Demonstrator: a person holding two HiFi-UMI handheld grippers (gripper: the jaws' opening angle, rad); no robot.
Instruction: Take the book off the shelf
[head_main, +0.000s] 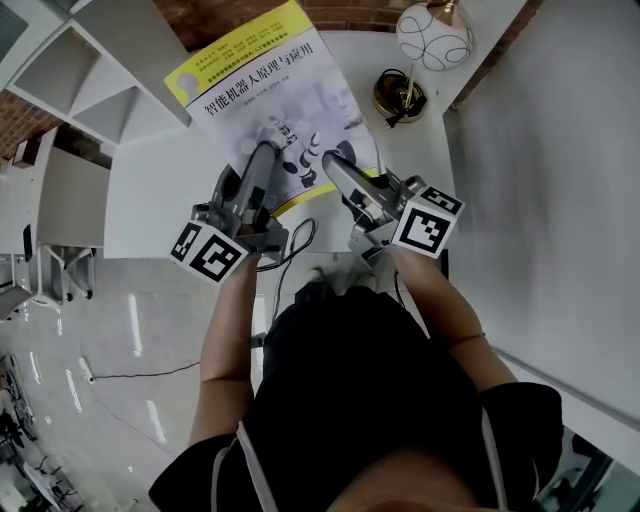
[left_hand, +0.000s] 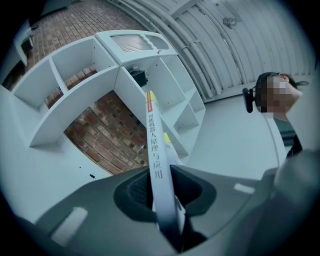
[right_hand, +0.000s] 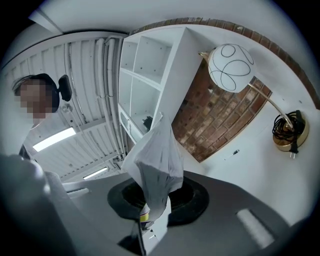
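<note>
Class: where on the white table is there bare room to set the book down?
Bare: the left part of the white table, between the shelf and the held book. Crowded: the far right corner, with the lamp and its cable.

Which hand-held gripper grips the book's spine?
The left hand-held gripper: the book sits spine-first between its jaws; the right hand-held gripper pinches the pages.
</note>
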